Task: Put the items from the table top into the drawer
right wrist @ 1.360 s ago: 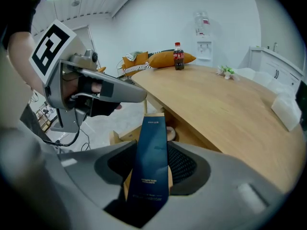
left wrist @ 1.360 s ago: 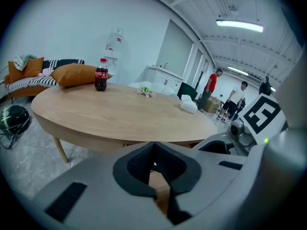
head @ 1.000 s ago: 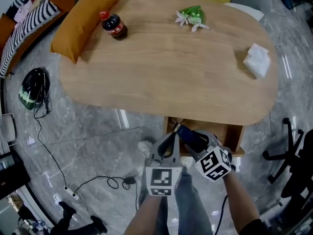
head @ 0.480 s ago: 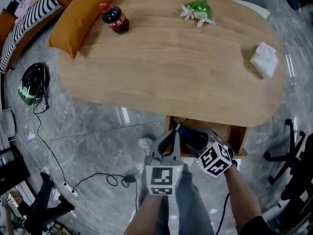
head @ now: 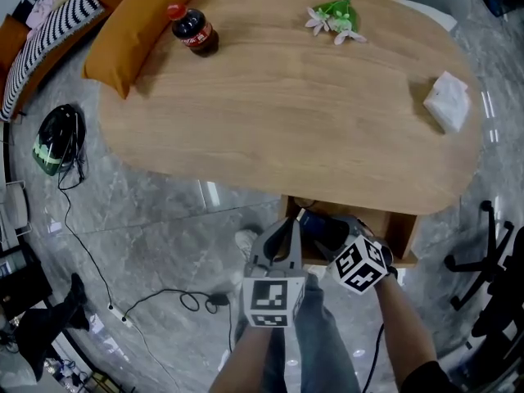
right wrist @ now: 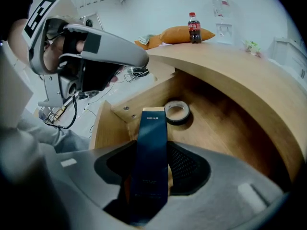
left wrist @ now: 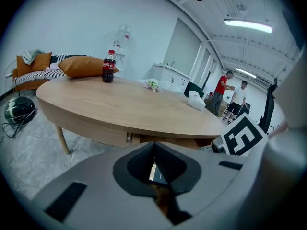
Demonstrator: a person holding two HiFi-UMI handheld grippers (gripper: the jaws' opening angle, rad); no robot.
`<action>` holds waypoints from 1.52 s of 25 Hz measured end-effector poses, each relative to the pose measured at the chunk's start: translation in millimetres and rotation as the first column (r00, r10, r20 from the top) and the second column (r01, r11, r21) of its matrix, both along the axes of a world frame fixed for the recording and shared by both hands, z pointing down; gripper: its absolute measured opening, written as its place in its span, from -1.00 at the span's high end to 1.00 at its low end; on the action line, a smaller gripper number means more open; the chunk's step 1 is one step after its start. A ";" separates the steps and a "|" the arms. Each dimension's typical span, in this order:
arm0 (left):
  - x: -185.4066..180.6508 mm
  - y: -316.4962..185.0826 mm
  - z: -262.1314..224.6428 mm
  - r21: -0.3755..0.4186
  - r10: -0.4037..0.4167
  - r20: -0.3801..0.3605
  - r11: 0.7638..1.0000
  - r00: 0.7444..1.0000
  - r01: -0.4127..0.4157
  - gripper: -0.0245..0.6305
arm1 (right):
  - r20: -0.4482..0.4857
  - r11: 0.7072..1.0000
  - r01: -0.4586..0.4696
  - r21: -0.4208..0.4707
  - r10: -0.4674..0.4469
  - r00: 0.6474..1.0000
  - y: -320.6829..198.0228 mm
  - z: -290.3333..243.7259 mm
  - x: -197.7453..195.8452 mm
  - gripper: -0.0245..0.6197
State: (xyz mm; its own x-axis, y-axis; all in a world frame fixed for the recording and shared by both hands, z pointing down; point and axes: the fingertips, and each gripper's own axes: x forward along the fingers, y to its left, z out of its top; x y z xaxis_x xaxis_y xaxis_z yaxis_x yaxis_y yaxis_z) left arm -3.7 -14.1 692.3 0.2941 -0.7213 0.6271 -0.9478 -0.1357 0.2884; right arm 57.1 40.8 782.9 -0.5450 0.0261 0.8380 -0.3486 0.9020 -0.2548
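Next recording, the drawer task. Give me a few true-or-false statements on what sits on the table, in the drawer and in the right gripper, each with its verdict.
1. The right gripper grips a dark blue box above the open drawer. True.
2. The drawer holds nothing yet. False: a tape roll lies on its floor.
3. A cola bottle stands upright on the table. True.
4. The white tissue pack is already in the drawer. False: it lies on the table top near the right end.
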 end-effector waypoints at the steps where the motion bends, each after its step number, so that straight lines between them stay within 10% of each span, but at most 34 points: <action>1: -1.0 -0.1 0.2 0.000 -0.001 0.002 1.000 1.000 0.001 0.89 | -0.004 1.000 0.008 -0.003 -0.008 1.000 0.0 1.3 0.0 0.31; 28: 2.7 2.3 -18.6 0.008 0.068 0.000 0.998 0.998 -0.068 0.89 | 0.094 0.980 -0.197 -0.021 0.198 0.976 -14.9 -48.2 -10.2 0.16; 38: 0.9 -2.3 -71.1 0.062 0.092 -0.005 0.994 0.996 -0.091 0.89 | 0.194 0.893 -0.449 0.030 0.435 0.879 -30.4 -126.5 -6.4 0.16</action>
